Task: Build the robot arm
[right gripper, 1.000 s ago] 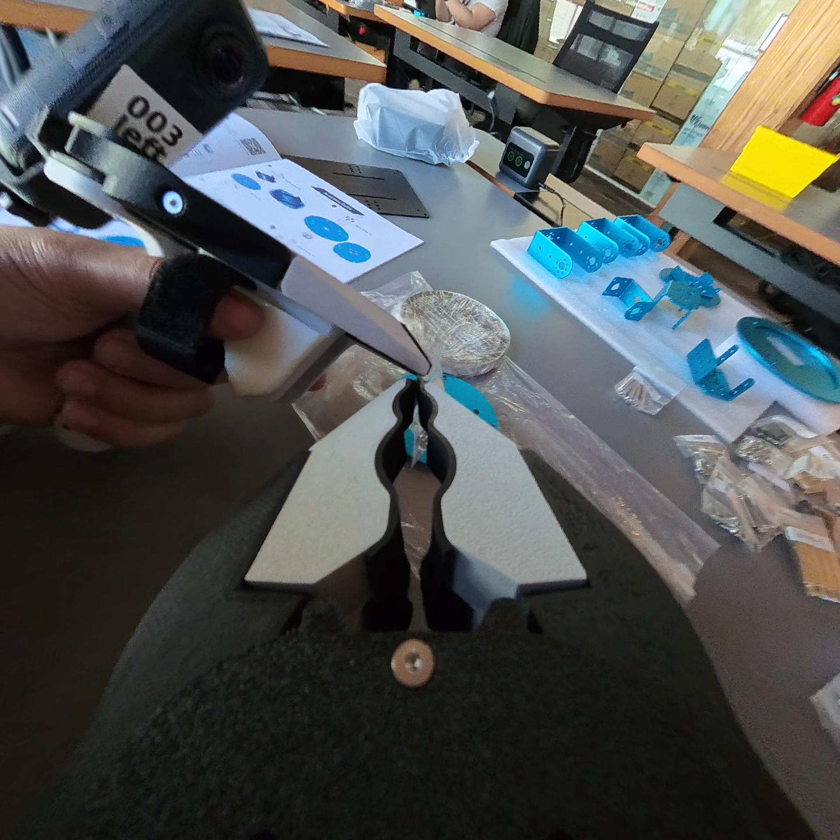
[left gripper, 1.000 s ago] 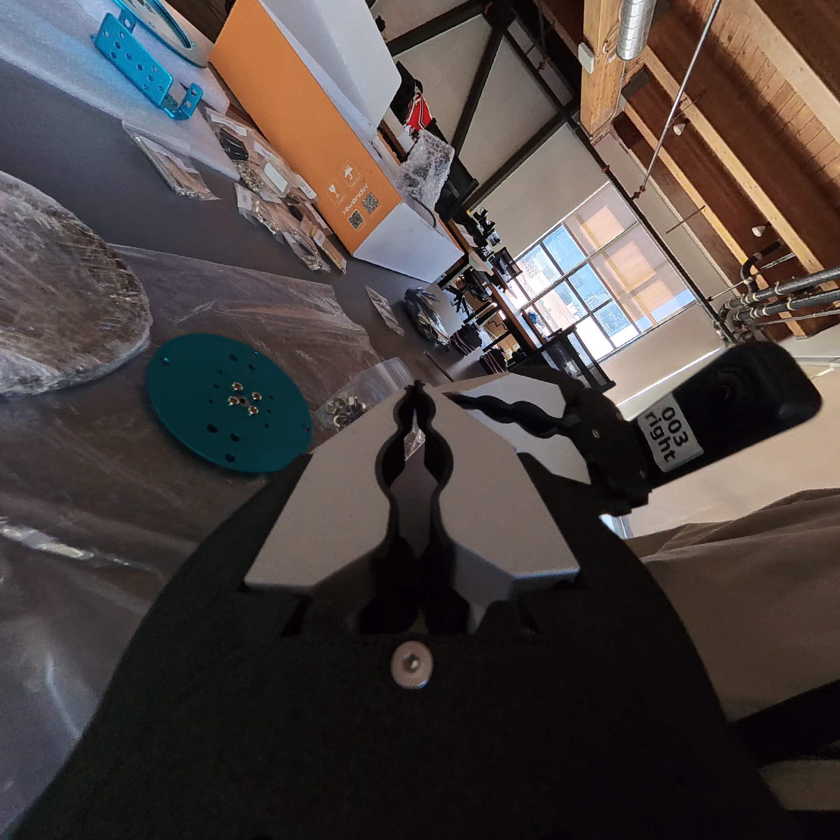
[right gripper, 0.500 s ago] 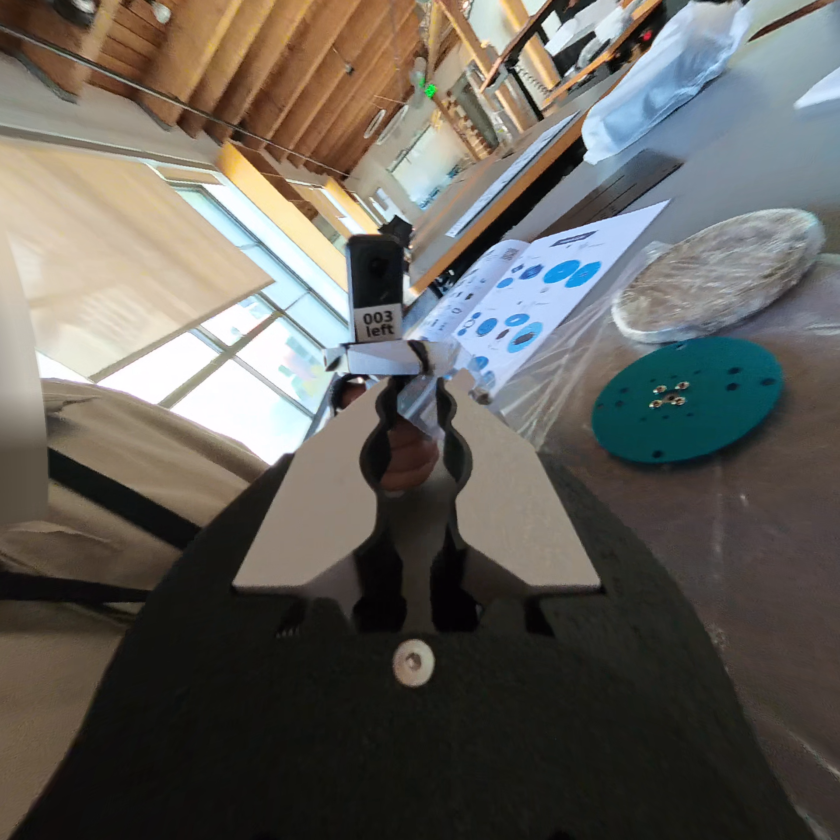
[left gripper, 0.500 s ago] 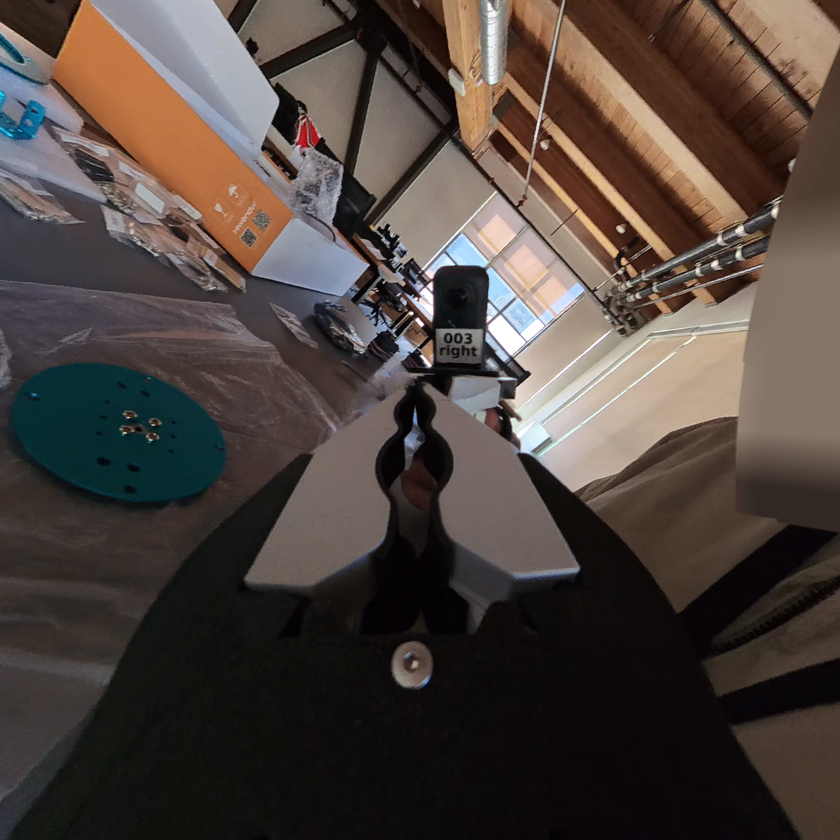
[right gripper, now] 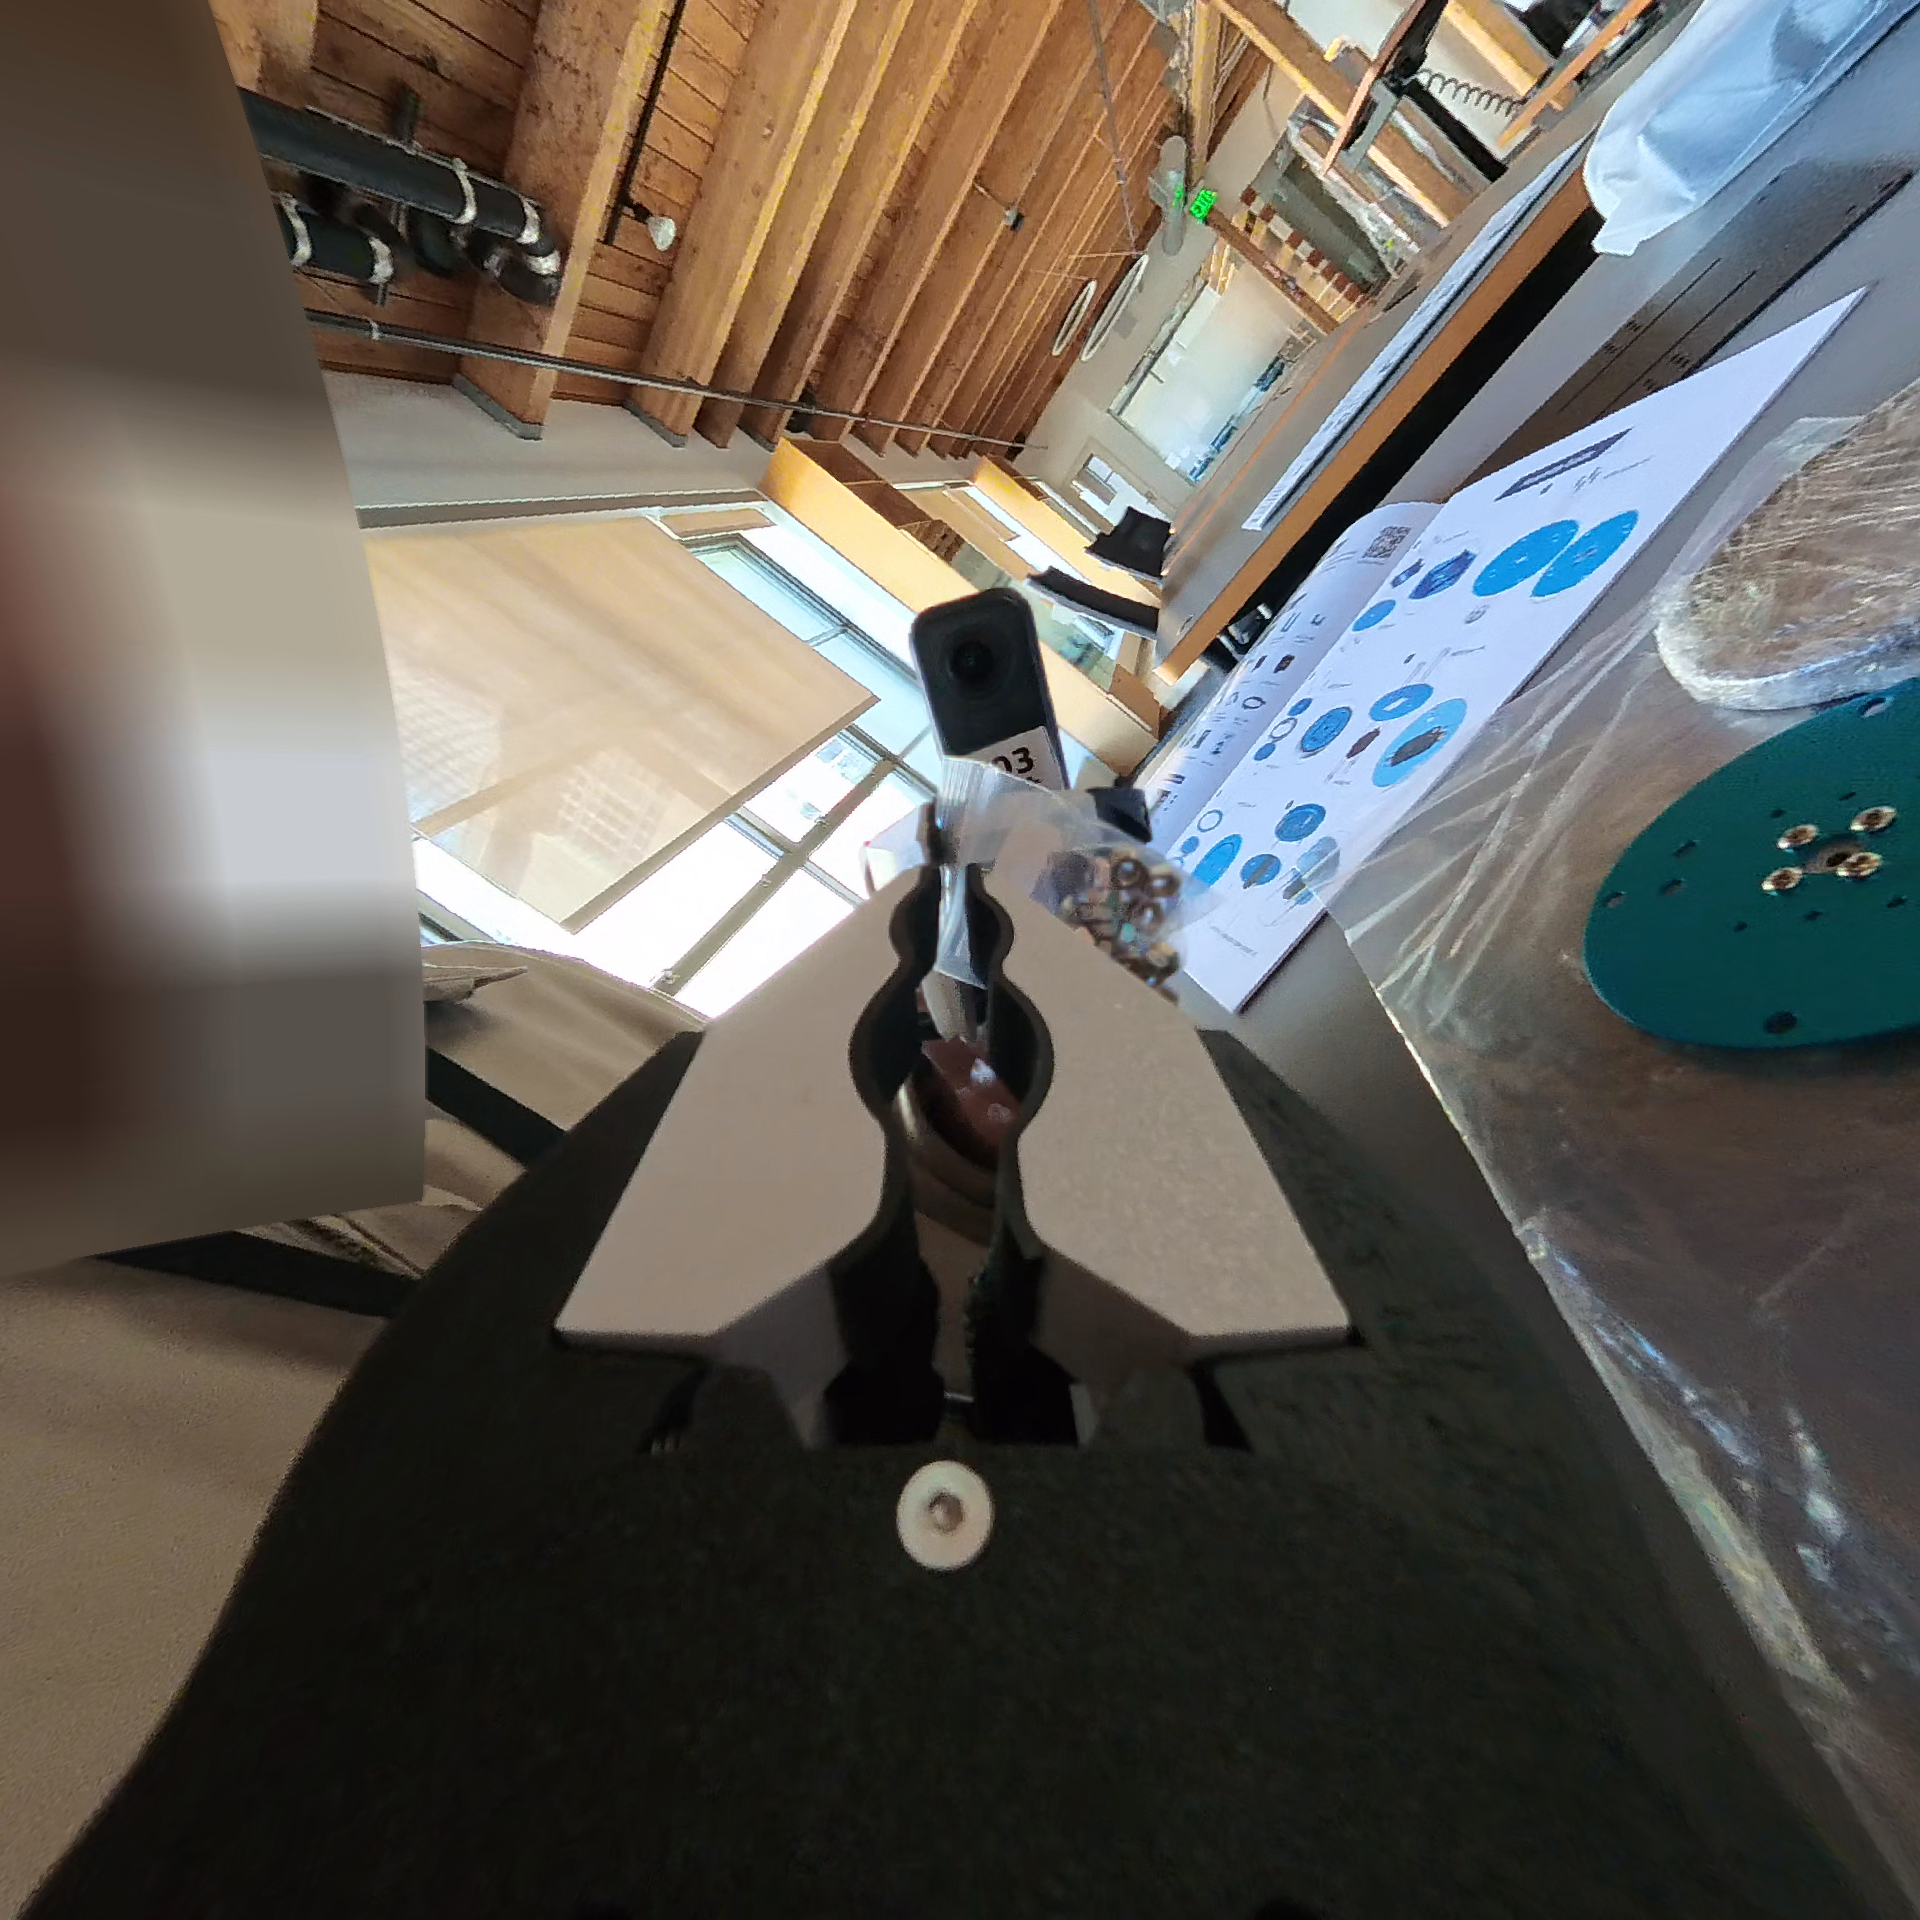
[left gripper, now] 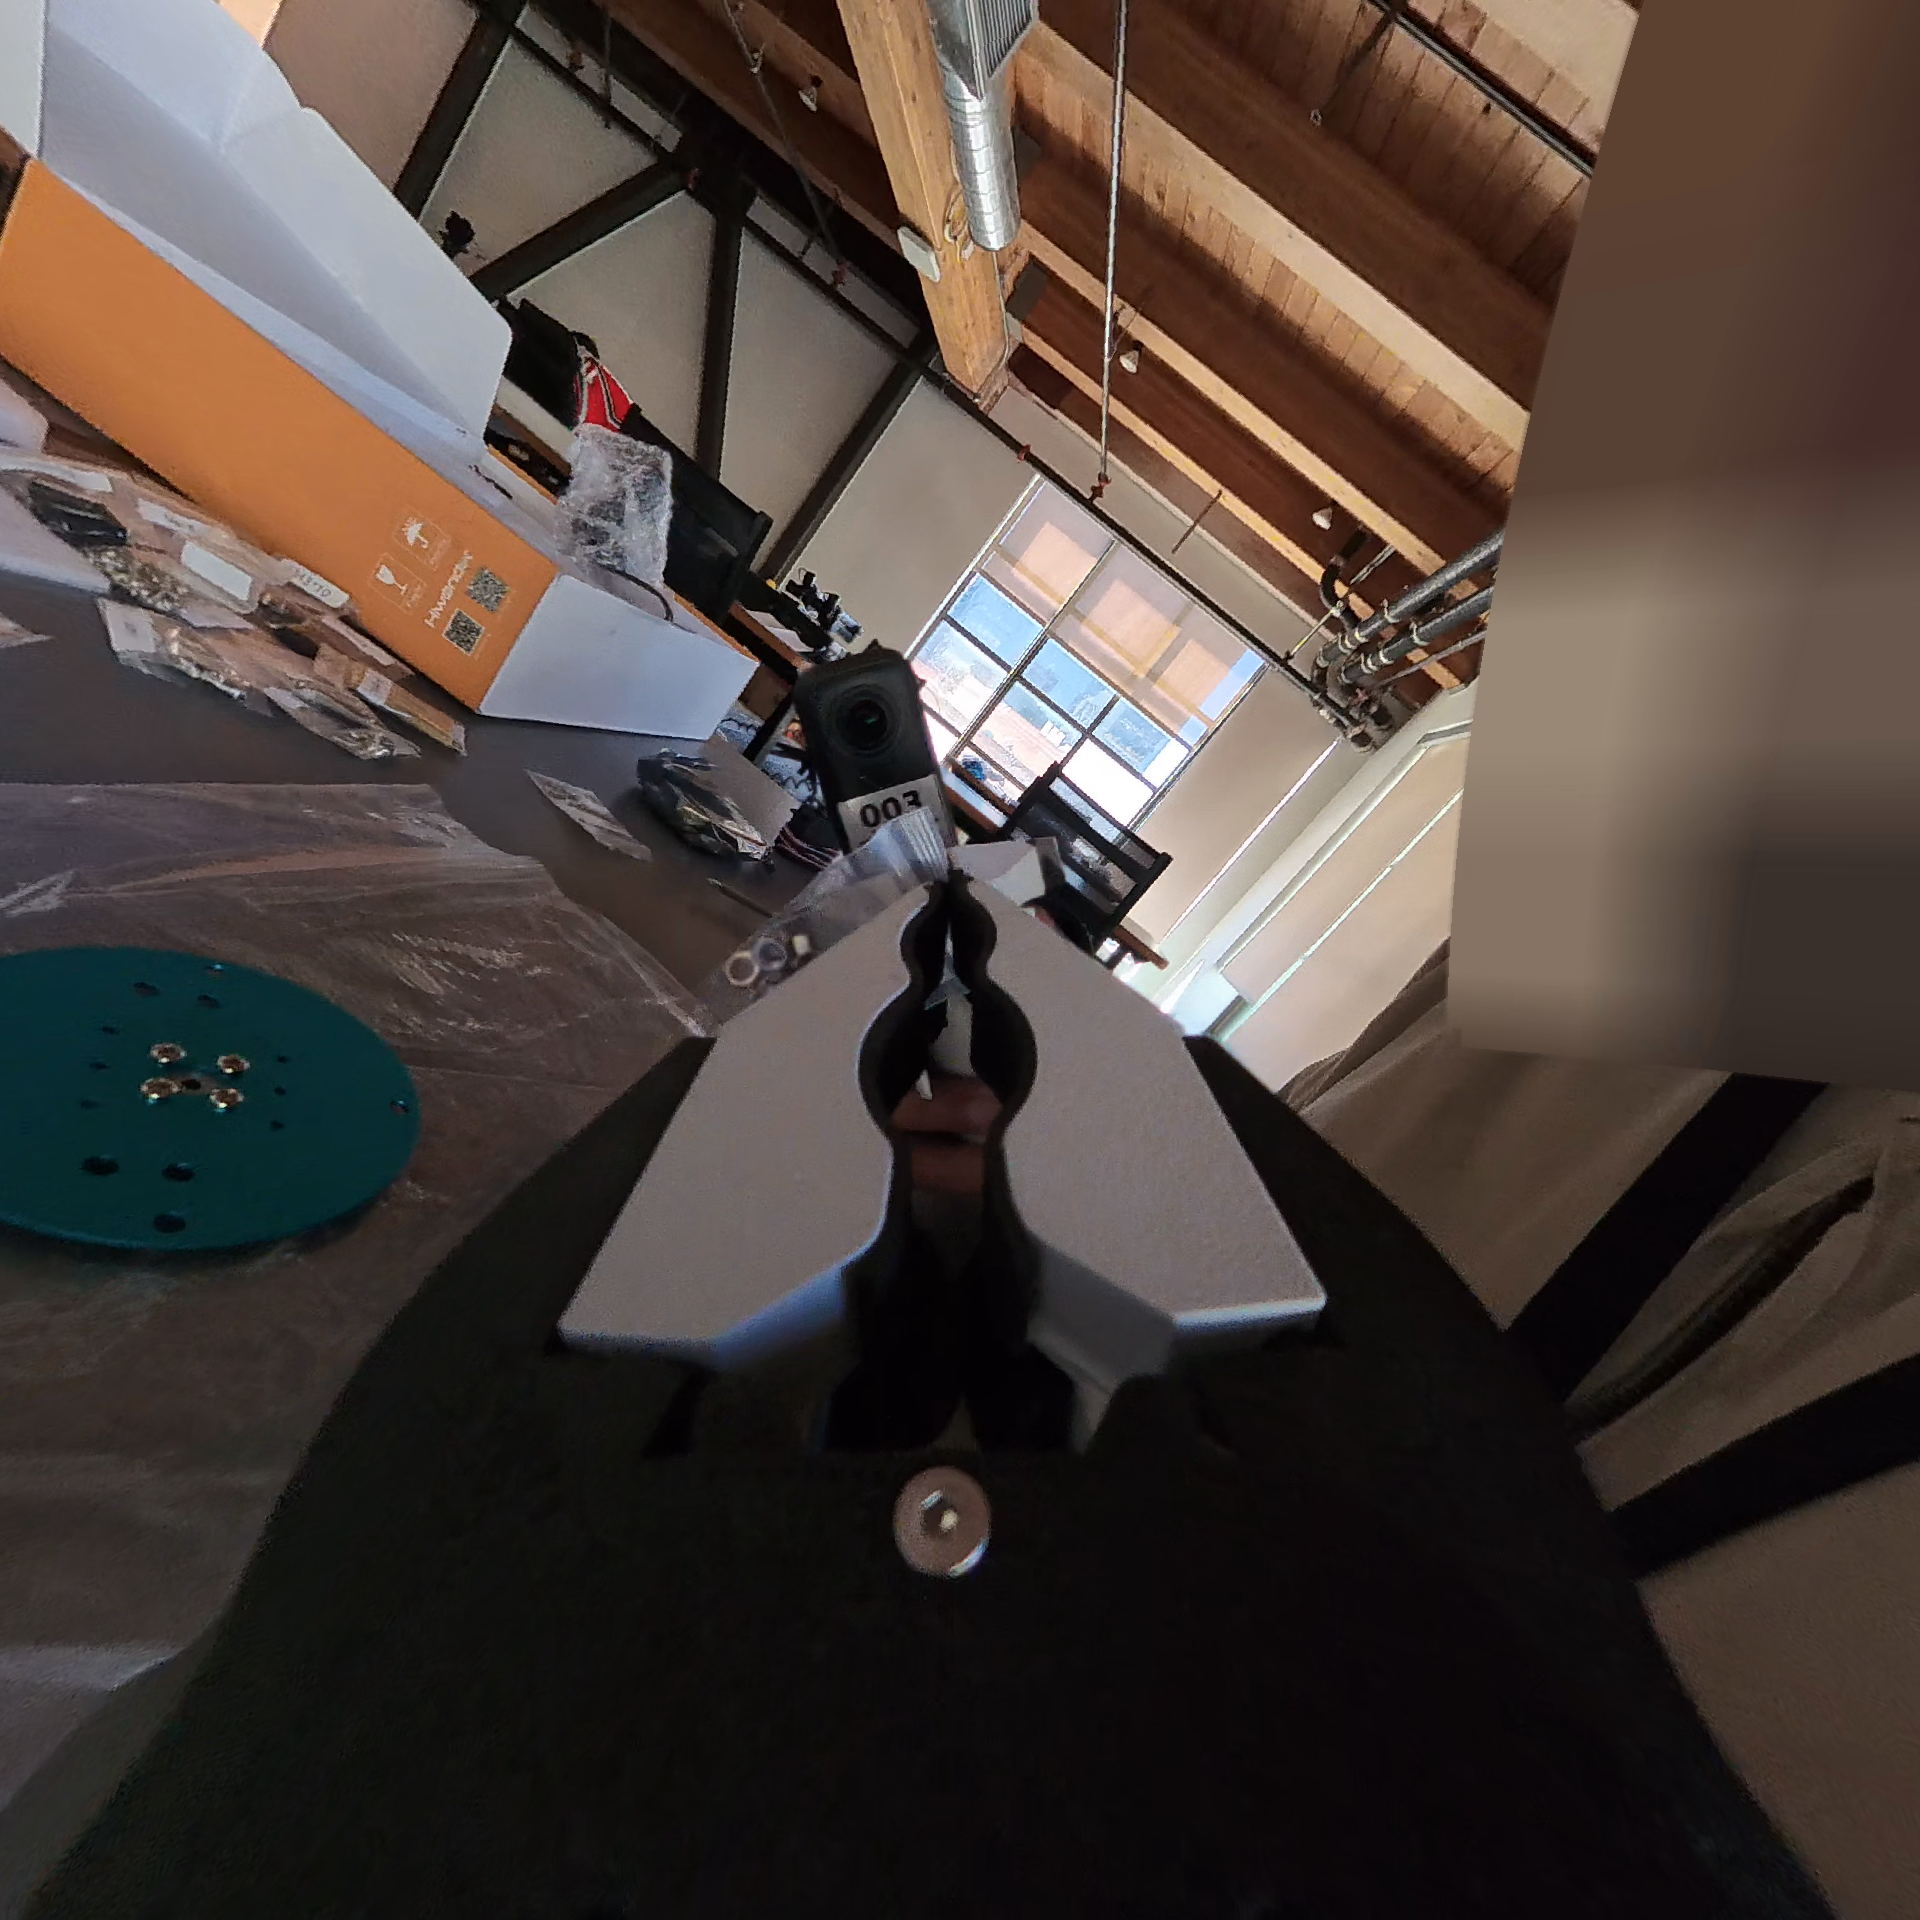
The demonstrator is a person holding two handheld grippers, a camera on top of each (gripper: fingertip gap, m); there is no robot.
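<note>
We find the left gripper (left gripper: 951, 883) with its two fingers pressed together on the edge of a small clear bag (left gripper: 831, 914) of nuts. The right gripper (right gripper: 951, 873) faces it tip to tip, and its fingers are likewise clamped on the same bag (right gripper: 1091, 883), which hangs between the two above the tabletop's near edge. The nuts (right gripper: 1127, 909) sit bunched in the bag's lower part, on the table side.

On the tabletop (left gripper: 582, 821), a round teal plate (left gripper: 156, 1112) with four brass inserts at its centre lies flat on a clear plastic sheet (left gripper: 312, 883), apart from both grippers. Beyond the plate we note a wrapped disc (right gripper: 1808, 582) and an open instruction sheet (right gripper: 1455, 665). Toward the far edge lie small parts packets (left gripper: 239, 644) beside an orange and white box (left gripper: 291, 436).
</note>
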